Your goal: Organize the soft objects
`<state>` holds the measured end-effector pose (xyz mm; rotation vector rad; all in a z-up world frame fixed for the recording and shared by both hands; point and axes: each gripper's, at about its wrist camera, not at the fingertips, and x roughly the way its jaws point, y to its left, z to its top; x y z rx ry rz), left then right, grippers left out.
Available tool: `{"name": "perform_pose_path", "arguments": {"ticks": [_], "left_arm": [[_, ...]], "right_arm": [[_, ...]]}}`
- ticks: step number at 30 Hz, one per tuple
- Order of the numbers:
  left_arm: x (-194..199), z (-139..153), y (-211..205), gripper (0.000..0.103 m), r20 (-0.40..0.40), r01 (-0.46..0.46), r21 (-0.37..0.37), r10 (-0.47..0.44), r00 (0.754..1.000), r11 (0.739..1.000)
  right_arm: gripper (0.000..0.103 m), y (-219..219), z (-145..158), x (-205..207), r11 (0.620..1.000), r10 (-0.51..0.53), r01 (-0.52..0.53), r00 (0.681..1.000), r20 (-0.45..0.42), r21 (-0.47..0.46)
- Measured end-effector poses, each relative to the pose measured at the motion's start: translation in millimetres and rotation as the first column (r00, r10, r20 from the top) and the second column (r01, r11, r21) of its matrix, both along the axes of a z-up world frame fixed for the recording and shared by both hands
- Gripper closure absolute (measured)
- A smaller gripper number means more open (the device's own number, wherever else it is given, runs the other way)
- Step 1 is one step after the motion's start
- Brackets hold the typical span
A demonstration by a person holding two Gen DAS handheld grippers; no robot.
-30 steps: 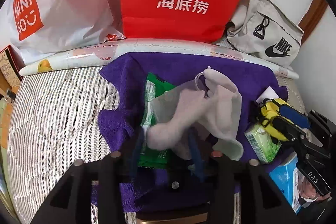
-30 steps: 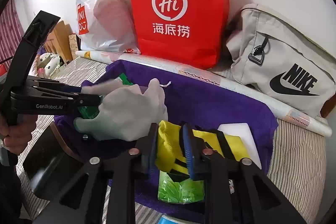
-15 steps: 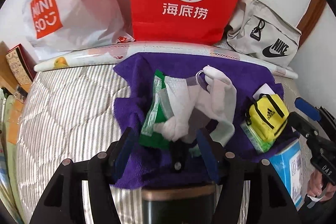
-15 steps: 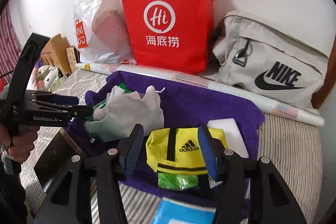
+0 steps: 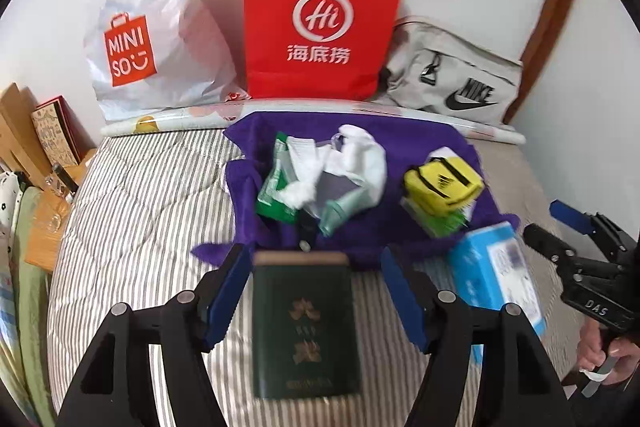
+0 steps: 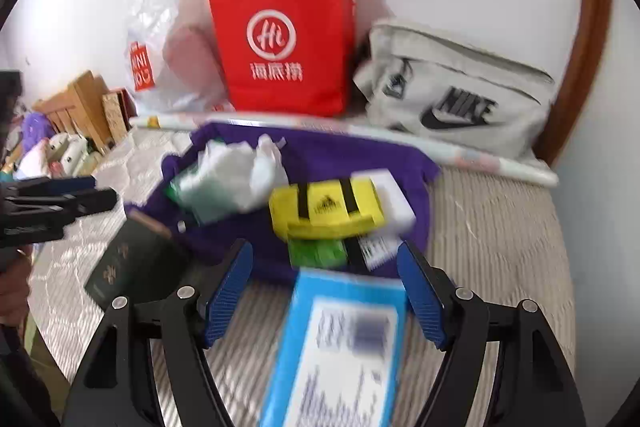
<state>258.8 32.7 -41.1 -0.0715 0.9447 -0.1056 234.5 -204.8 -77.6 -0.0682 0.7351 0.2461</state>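
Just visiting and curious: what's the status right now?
Left gripper open, right gripper open, both empty. White gloves and yellow pouch lie on purple towel. Nothing blocking.

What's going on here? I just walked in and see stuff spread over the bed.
A person holds a gripper in each hand, sorting soft items on a purple towel. Both the left gripper and right gripper are open and hold nothing. White gloves lie bunched on a green packet, and a yellow pouch sits beside them. A dark green booklet and blue box lie nearer, on the striped bedding.
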Motion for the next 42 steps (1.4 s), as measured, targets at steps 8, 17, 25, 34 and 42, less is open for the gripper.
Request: {"name": "perform_pose_path", "arguments": {"ticks": [8,17,25,34,42], "left_arm": [[-67,18,-17,0.025,0.051,-0.001,-0.009,0.002,0.999,1.000],[-135,31,-34,0.014,0.118,-0.012,0.002,0.012,0.993,1.000],[-179,26,-43,0.014,0.165,-0.032,0.038,0.025,0.986,0.999],[-207,31,-39,0.014,0.211,-0.066,0.032,0.058,0.976,0.997],[-218,34,-42,0.014,0.224,-0.064,0.042,0.053,0.973,0.997]], "right_arm": [[0.021,-12,9,-72,0.998,-0.031,0.029,0.999,0.041,0.057],[0.006,-24,19,-140,0.992,-0.099,0.091,0.990,0.095,0.087],[0.006,-36,14,-191,0.990,-0.134,0.126,0.984,0.120,0.068],[0.006,-35,17,-223,0.988,-0.147,0.138,0.978,0.147,0.069],[0.006,-33,19,-235,0.987,-0.147,0.135,0.977,0.156,0.085]]}}
